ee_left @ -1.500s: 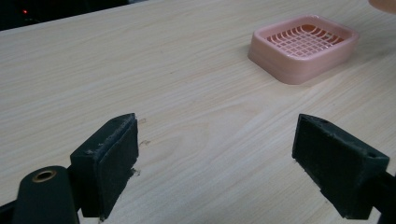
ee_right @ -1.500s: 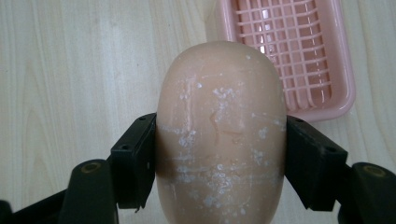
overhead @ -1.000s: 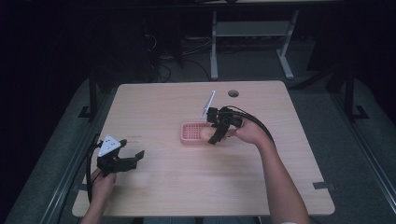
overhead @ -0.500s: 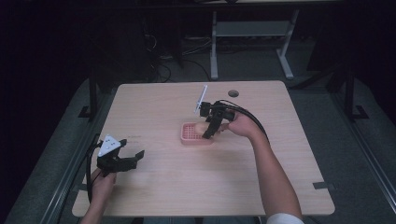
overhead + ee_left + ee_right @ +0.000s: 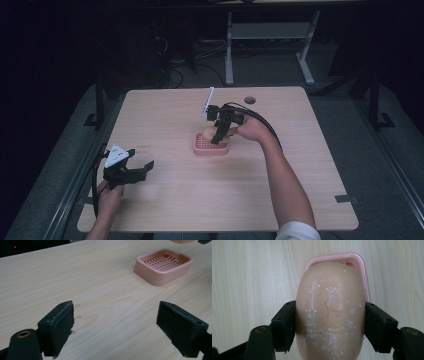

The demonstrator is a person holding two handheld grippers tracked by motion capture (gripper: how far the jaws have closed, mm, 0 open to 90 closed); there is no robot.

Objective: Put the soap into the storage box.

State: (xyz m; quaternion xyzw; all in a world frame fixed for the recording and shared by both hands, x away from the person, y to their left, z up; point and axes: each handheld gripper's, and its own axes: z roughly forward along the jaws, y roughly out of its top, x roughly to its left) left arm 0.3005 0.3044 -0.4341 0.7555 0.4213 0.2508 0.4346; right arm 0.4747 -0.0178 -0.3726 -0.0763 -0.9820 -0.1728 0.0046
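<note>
A pink soap dish point(image 5: 211, 147) point(image 5: 163, 266) point(image 5: 352, 260) with a grid bottom sits mid-table. My right gripper point(image 5: 216, 136) point(image 5: 329, 325) hangs just above it, shut on a beige bar of soap point(image 5: 330, 312) point(image 5: 207, 134) whose surface carries white flecks; the bar covers most of the dish from above. The soap's lower edge point(image 5: 182, 241) peeks in at the top of the left gripper view. My left gripper point(image 5: 142, 169) point(image 5: 115, 327) rests low at the table's near left, open, with bare wood between its jaws.
The light wooden table point(image 5: 165, 200) has a round cable hole point(image 5: 249, 100) near its far edge. Dark floor, cables and a white frame point(image 5: 270, 35) lie beyond the table. A cable point(image 5: 267, 127) trails from the right gripper.
My right gripper has carried the soap leftward and a little toward the far side, so it now hangs over the dish. The left gripper has stayed put.
</note>
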